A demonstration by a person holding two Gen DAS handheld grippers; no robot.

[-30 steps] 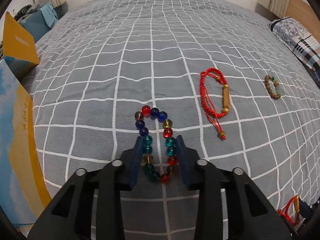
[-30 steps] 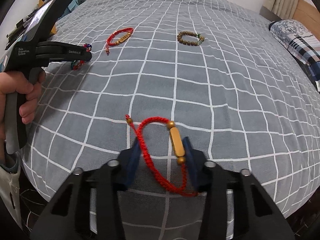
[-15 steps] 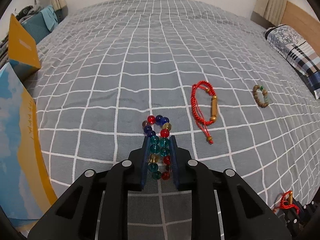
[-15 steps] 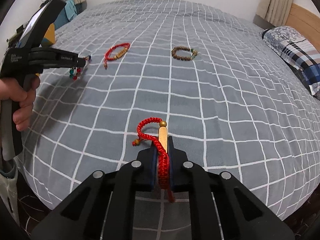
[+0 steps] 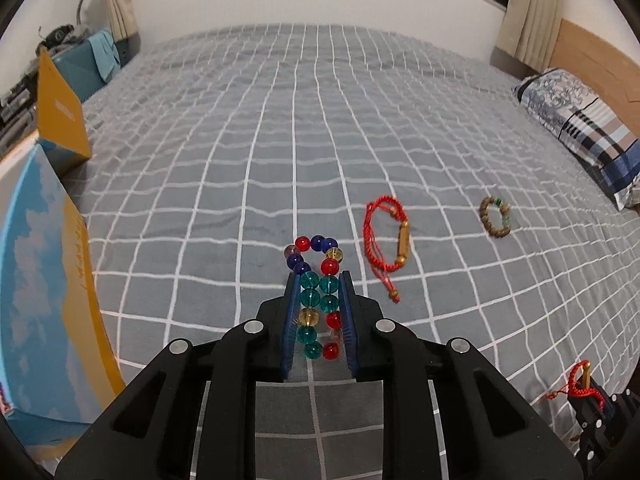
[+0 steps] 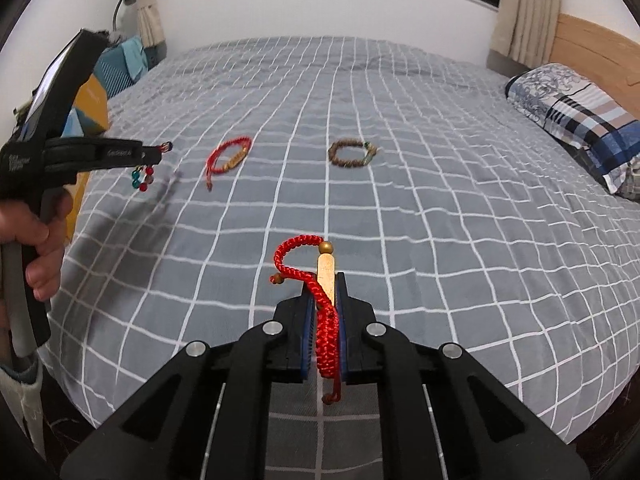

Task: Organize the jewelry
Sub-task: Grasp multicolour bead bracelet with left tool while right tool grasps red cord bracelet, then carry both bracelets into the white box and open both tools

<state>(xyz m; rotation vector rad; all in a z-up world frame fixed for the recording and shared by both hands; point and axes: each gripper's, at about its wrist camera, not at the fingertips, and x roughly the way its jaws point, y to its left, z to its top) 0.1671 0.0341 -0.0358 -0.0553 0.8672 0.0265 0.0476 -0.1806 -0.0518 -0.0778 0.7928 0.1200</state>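
Observation:
My left gripper [image 5: 319, 280] is shut on a bracelet of coloured glass beads [image 5: 316, 280] and holds it above the grey checked bed [image 5: 280, 140]; it also shows in the right wrist view [image 6: 160, 148] with beads hanging below. My right gripper [image 6: 323, 280] is shut on a red cord bracelet with a gold tube [image 6: 320, 280], lifted off the bed. A second red cord bracelet [image 5: 386, 236] and a brown wooden bead bracelet [image 5: 495, 216] lie on the bed; both also show in the right wrist view, the red one [image 6: 230, 156] and the brown one [image 6: 352, 154].
A blue and orange open box [image 5: 44, 280] stands at the bed's left edge. A patterned pillow [image 5: 580, 128] lies at the right by the wooden headboard [image 5: 592, 56]. A teal box and lamp stand at the far left.
Both grippers closed on their bracelets and lifted them off the bed. The left holds the glass beads, the right the red cord bracelet.

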